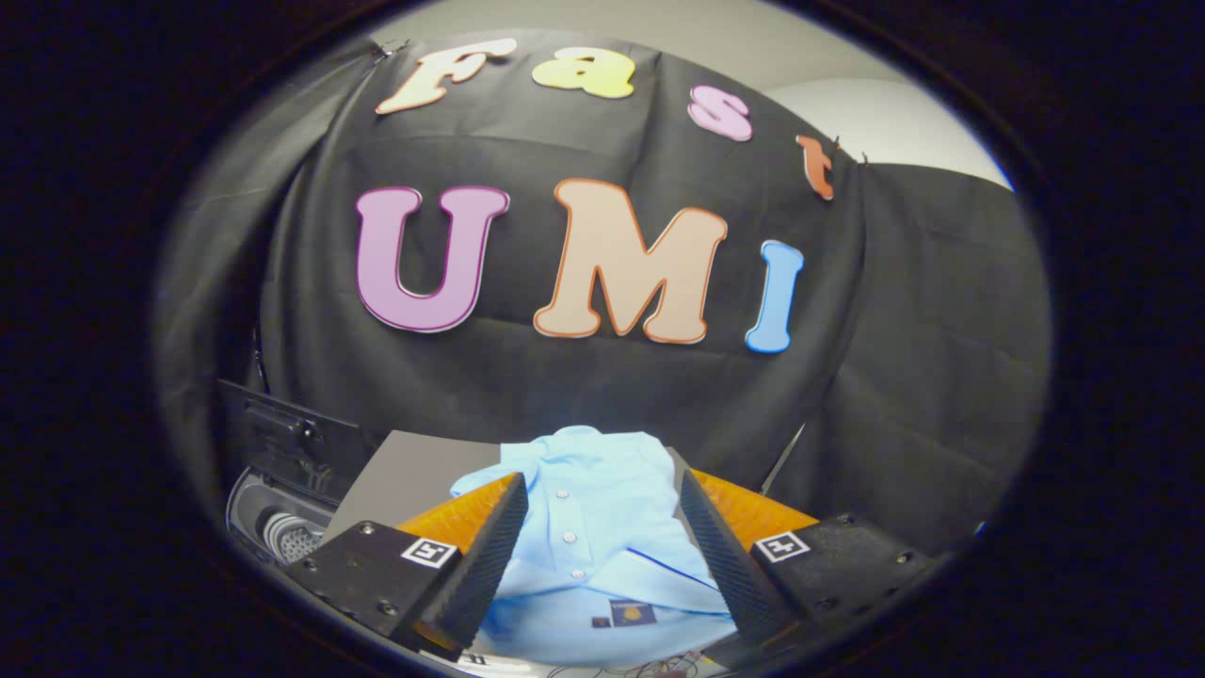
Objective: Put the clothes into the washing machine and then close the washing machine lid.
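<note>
Claw (602,513): two fingers spread wide apart, pressing on nothing; each finger carries a small square black-and-white marker on its upper face. Shirt (588,537): light blue, buttoned placket with a row of small white buttons running down the middle, collar at the far end, a small dark patch with a yellow emblem near the close hem; it lies flat in the gap between the two fingers and reaches just beyond their tips; whether the fingers' inner faces touch the cloth at its sides cannot be told. Tabletop (405,471): grey, flat, carries the shirt; a bare part shows to the left of the garment, beyond the left finger. Washing machine (282,527): sits left of the tabletop and lower, its round opening showing a pale rim and a ribbed metal drum inside. Lid (287,438): dark, raised open, standing behind the opening against the black cloth wall (904,377).
</note>
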Demonstrator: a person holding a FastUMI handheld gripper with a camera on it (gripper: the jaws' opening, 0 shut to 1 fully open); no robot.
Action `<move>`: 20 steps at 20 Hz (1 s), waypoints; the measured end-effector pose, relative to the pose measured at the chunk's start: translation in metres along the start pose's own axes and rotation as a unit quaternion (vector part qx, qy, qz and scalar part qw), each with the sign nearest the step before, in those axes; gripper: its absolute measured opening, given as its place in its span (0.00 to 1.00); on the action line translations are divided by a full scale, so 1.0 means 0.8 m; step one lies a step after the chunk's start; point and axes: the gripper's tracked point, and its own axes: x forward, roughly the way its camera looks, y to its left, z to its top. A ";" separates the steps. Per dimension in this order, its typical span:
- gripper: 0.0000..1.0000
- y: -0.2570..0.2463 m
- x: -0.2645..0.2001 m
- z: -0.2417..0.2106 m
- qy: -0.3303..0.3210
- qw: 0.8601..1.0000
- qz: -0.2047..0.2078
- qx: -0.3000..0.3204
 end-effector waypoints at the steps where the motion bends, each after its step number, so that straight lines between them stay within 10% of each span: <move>1: 0.98 0.006 0.018 -0.001 0.015 1.000 0.004 -0.022; 16: 0.93 0.027 0.090 -0.109 0.215 0.972 0.043 0.086; 20: 0.57 0.031 0.101 -0.106 0.193 0.969 0.042 0.149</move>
